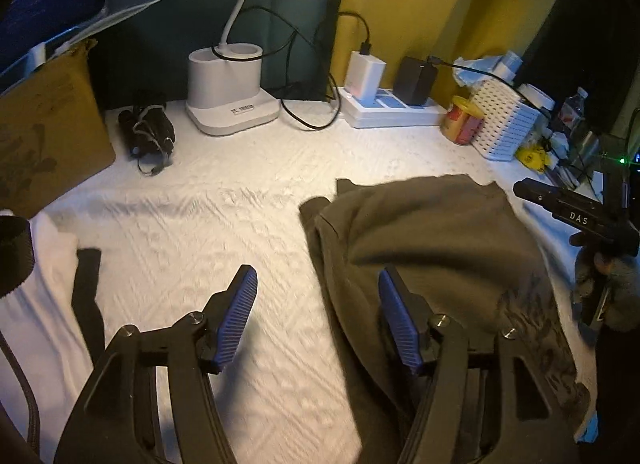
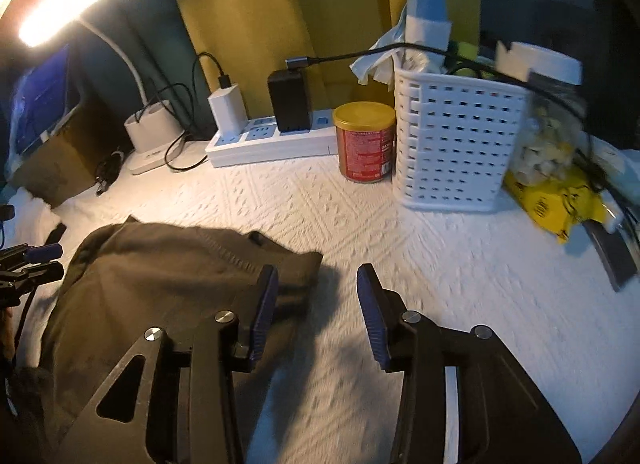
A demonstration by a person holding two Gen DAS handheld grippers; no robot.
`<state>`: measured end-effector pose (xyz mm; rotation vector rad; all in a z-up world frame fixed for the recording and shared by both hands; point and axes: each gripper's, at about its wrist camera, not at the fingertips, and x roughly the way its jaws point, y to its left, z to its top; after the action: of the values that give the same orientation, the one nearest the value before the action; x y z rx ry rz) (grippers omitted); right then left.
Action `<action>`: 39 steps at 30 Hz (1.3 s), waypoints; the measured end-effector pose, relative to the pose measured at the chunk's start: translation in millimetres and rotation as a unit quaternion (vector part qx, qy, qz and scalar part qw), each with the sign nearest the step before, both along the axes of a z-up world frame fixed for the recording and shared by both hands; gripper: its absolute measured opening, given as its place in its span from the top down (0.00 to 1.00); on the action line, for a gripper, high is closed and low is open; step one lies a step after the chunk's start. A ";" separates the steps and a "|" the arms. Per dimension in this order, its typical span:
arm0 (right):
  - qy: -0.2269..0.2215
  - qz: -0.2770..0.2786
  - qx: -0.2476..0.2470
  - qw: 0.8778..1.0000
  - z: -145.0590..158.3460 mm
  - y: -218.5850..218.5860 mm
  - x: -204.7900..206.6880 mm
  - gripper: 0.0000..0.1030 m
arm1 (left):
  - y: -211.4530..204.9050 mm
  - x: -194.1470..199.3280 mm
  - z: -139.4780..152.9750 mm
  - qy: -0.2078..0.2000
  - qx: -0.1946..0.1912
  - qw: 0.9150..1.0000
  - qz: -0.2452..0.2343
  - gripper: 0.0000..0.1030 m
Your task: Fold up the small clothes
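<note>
Matt olive cloth garment (image 1: 432,240), embossed white tablecloth (image 1: 224,224)

Near part of dark olive garment (image 1: 432,248) hidden under left tool (image 1: 318,322) arms; lower edge cut by frame bottom. Print on garment's right side smeared, unreadable. White cloth (image 1: 44,304) at far left cut by frame edge, partly covered by black strap (image 1: 89,296). Gloved hand (image 1: 608,284) at right edge blurred, only partly in frame. Lamp head (image 2: 68,0) cropped at top left, blown out. Contents of white basket (image 2: 452,144) mostly hidden behind its wall. Can (image 2: 365,142) label too blurred to read. Yellow packet (image 2: 552,200) at far right smeared. Brown box (image 1: 44,128) cut at left.
</note>
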<state>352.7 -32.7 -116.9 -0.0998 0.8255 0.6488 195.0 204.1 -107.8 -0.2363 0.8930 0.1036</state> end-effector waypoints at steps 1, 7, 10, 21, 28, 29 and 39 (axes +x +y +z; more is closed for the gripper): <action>-0.001 0.000 0.001 1.000 1.9 -3.0 -5.6 0.58 | -2.7 -3.1 1.6 -0.001 0.000 1.000 -0.002 0.39; 0.001 -0.001 0.004 1.000 10.6 -16.6 -43.1 0.58 | -28.9 -28.7 10.3 -0.007 -0.008 1.000 -0.024 0.39; 0.002 0.001 0.004 1.000 13.4 -20.9 -62.7 0.58 | -41.2 -42.8 11.9 -0.008 -0.017 0.999 -0.036 0.39; 0.020 0.014 0.001 1.000 12.3 -40.2 -129.6 0.58 | -76.8 -96.0 1.0 -0.001 -0.055 0.997 -0.059 0.39; 0.035 0.023 -0.017 0.999 -4.0 -49.3 -172.6 0.58 | -95.6 -122.6 -7.2 -0.001 -0.064 0.995 -0.080 0.39; 0.037 0.024 -0.020 0.999 -6.6 -50.6 -178.5 0.58 | -97.1 -125.5 -8.0 -0.002 -0.064 0.994 -0.083 0.39; 0.044 0.030 -0.025 0.998 -14.6 -58.8 -216.0 0.58 | -111.5 -147.7 -19.8 0.004 -0.057 0.992 -0.113 0.39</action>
<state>136.7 -91.5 -131.5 -0.1428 0.9261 0.6918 47.3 92.6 -127.7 -0.2406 0.9291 -0.1574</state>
